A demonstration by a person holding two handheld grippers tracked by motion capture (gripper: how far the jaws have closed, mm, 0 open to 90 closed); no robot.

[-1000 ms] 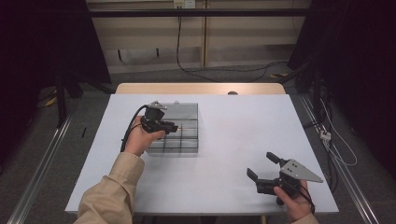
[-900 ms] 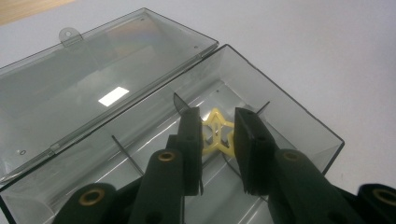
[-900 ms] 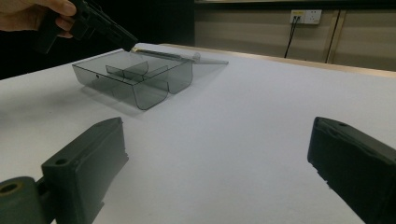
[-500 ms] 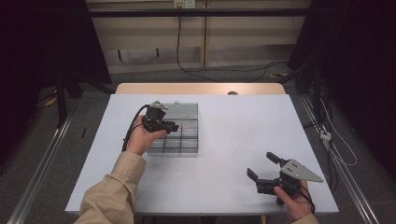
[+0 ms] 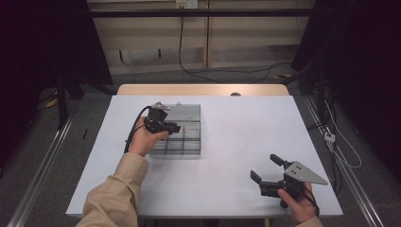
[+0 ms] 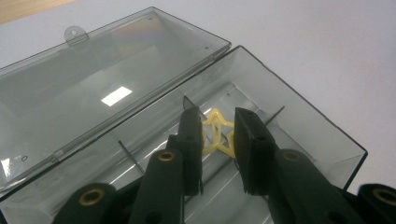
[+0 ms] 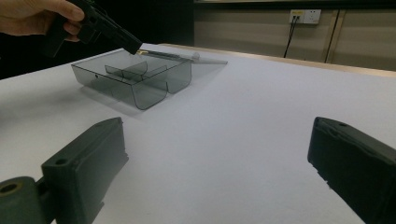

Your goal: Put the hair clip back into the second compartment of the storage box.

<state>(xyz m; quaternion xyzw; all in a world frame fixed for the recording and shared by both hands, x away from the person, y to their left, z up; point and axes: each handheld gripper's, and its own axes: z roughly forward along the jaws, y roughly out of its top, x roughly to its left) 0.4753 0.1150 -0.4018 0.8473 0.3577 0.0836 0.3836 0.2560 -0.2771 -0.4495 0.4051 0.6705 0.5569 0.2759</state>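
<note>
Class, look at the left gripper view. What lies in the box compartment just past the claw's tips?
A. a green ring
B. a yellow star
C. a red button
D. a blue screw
B: a yellow star lies on the floor of the open clear box, just beyond the tips of the left claw.

Left hand-held gripper (image 5: pixel 174 126) jaws narrowed, seemingly shut; right hand-held gripper (image 5: pixel 269 168) held low, jaws spread wide.
</note>
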